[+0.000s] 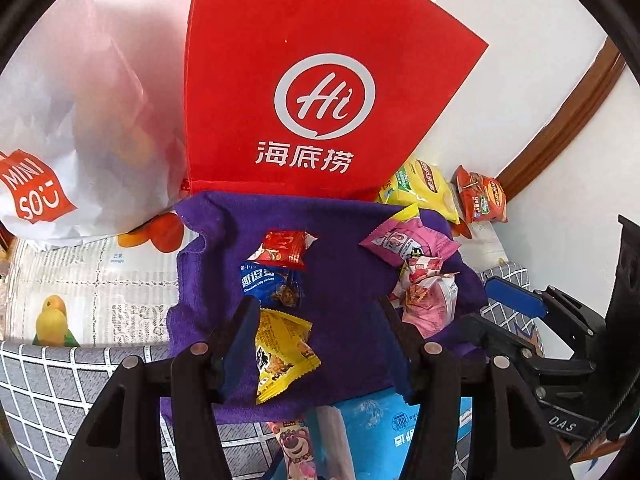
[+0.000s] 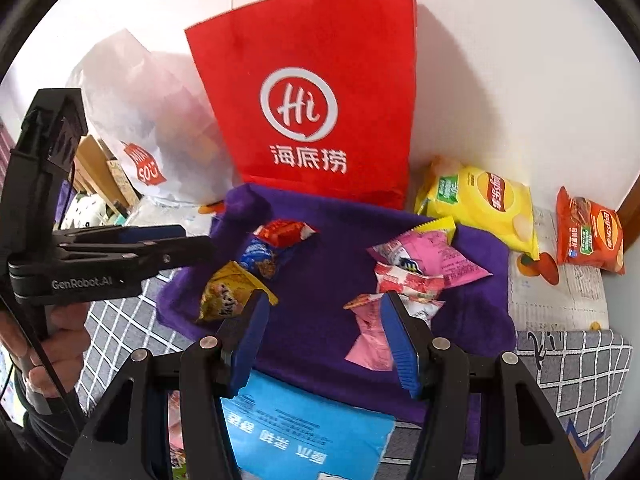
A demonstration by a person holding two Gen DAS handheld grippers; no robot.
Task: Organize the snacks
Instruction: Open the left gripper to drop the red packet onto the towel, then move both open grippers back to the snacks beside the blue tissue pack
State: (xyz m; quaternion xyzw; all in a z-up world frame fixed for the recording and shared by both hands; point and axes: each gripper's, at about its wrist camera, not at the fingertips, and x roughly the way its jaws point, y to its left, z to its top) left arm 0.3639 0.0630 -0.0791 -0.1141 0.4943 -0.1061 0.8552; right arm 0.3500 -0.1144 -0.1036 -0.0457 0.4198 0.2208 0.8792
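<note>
Snacks lie scattered on the purple towel (image 2: 328,280). My left tongs (image 1: 316,316) and right tongs (image 2: 324,320) hang spread and empty. I should pinch the pink packet (image 2: 370,340), near the towel's right edge, by its crimped end.

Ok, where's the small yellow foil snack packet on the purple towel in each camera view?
Left wrist view: the small yellow foil snack packet lies low and centre-left on the purple towel, beside the left tool's left finger.
Right wrist view: it lies at the towel's left edge, centre-left.
Shared landmark: the red paper bag standing behind the towel.
</note>
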